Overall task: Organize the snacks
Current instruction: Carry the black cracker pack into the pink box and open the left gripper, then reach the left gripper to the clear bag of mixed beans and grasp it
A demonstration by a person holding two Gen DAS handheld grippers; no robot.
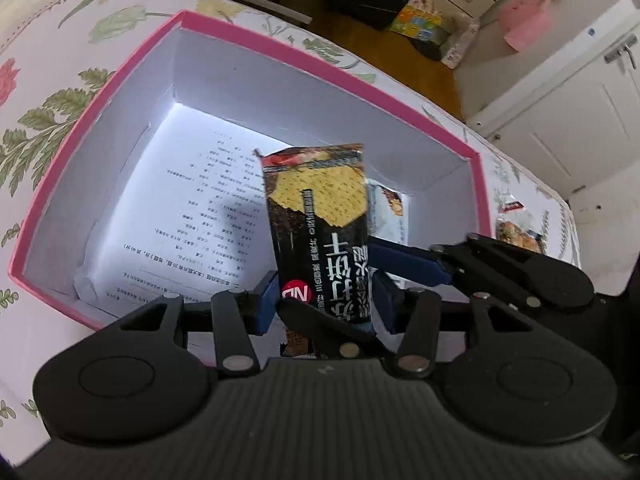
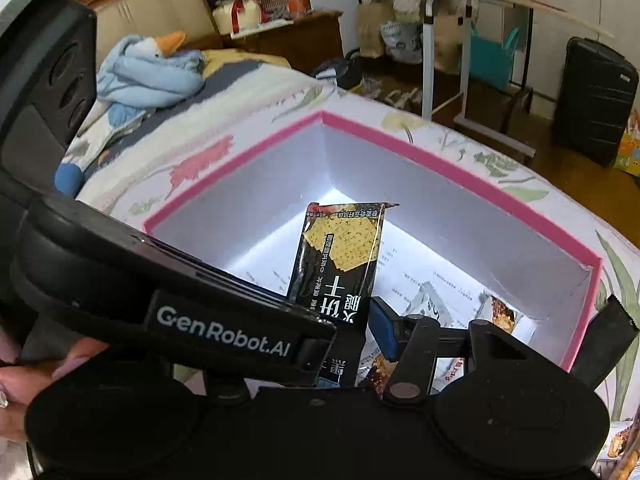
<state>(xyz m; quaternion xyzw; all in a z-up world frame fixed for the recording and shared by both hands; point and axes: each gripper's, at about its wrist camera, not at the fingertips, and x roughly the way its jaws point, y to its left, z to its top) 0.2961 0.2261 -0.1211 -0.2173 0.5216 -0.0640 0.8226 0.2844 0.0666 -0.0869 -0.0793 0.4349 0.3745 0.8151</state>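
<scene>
"nd" logo on black cracker packet (image 1: 320,236)

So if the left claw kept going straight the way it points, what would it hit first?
Probably the printed paper sheet lining the floor of the pink-rimmed white cardboard box. The left claw carries a black cracker packet, which would touch first; depth is unclear.

Left black tool (image 1: 326,296) with blue pads tilted steeply downward, jaws partly apart; right black tool (image 2: 352,328) alongside, crossing it, angled down, jaws partly apart; bare hand (image 2: 24,376) behind
</scene>
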